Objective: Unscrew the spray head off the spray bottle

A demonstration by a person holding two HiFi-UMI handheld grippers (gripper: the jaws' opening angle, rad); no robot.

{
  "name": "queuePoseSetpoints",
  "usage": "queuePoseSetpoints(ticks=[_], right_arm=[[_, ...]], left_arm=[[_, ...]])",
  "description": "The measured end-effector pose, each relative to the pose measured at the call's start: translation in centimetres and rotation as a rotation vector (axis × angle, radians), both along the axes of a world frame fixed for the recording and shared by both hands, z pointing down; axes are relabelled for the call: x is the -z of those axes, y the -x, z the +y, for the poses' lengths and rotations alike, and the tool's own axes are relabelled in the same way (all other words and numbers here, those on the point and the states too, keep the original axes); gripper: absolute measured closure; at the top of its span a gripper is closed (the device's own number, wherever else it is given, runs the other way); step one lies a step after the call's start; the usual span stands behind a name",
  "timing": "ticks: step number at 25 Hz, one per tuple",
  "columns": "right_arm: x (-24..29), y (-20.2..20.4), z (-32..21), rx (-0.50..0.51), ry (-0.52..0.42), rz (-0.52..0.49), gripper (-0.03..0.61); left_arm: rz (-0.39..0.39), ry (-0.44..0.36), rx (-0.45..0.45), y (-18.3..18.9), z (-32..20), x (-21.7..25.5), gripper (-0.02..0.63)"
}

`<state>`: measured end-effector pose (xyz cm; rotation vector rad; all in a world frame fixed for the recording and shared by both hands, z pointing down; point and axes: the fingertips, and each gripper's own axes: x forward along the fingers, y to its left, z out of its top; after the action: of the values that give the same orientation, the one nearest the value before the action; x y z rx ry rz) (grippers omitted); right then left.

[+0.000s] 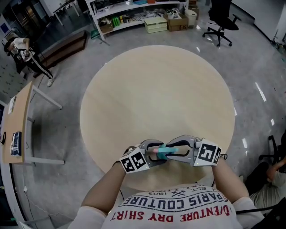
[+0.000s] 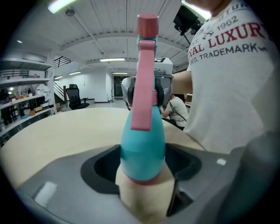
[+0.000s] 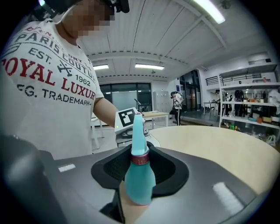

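A teal spray bottle (image 1: 168, 151) hangs level between my two grippers above the near edge of the round table (image 1: 156, 89). My left gripper (image 1: 154, 152) is shut on the fat teal body (image 2: 143, 148), with tan pads pressed to its lower part. From there the pink spray head (image 2: 146, 52) points away toward the other hand. My right gripper (image 1: 177, 150) is shut on the head end (image 3: 139, 183). A dark red collar (image 3: 140, 159) shows just past its jaws, and the left gripper's marker cube (image 3: 127, 118) lies behind it.
Shelves with boxes (image 1: 134, 13) and a black office chair (image 1: 219, 22) stand beyond the table. A small wooden desk (image 1: 18, 120) is at the left. A seated person (image 1: 272, 179) is at the right edge. The person's shirt fills the space behind both grippers.
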<state>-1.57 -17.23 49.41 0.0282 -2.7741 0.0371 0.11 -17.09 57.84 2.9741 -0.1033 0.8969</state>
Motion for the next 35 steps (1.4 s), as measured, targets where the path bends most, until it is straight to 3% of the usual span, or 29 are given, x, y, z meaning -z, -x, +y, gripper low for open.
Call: queuePoseSetpoints(ticks=[2,4,7,10,14,17,20,23,28,30,32,35], right_arm=[[0.1,-0.1,-0.2,-0.055,-0.008,-0.007,0.437],[0.6,-0.7,-1.0,-0.181,0.023,-0.07,0.375],[0.6,-2.1,-2.4,-0.384,0.081,-0.126,0.364],[-0.2,-2.0,-2.7,-0.473,0.096,-0.123,0.364],[0.2,-1.2,-3.3,-0.526,0.051,-0.124,0.373],[0.0,-1.2,-3.8,-0.563,-0.002,-0.096,0.439],[-0.1,-1.2,-3.6,-0.545,-0.01,-0.094,0.443],[0.1,-1.2,-2.6,-0.453,0.003,-0.095,0.445],[0.2,-0.7,1.1,-0.053,0.024,-0.048,0.446],[0.2,-0.3,2.0,0.038,0.026,-0.018,0.446],[0.0,-0.1,1.9,0.054,0.014,0.0,0.445],[0.0,-0.4,1.2,-0.031,0.04,-0.039,0.418]], left_arm=[[0.004,0.002,0.041,0.2,-0.1,0.0,0.298],[0.006,0.002,0.14,0.2,-0.8,-0.1,0.298],[0.018,0.023,0.389,0.5,-2.4,-0.1,0.298],[0.046,0.046,0.589,0.6,-3.3,0.1,0.296],[0.026,0.006,0.671,-0.2,-3.4,0.1,0.296],[0.025,0.007,0.696,-0.4,-3.4,-0.2,0.296],[0.031,0.006,0.664,-0.4,-3.2,-0.3,0.296],[0.033,0.008,0.546,-0.6,-2.2,-0.1,0.296],[-0.008,0.01,0.08,-0.5,1.2,-0.1,0.296],[-0.031,0.018,-0.029,-0.2,1.9,-0.3,0.296],[-0.037,0.028,-0.052,0.0,2.0,-0.3,0.296],[-0.01,0.044,0.0,-0.1,1.6,-0.1,0.296]])
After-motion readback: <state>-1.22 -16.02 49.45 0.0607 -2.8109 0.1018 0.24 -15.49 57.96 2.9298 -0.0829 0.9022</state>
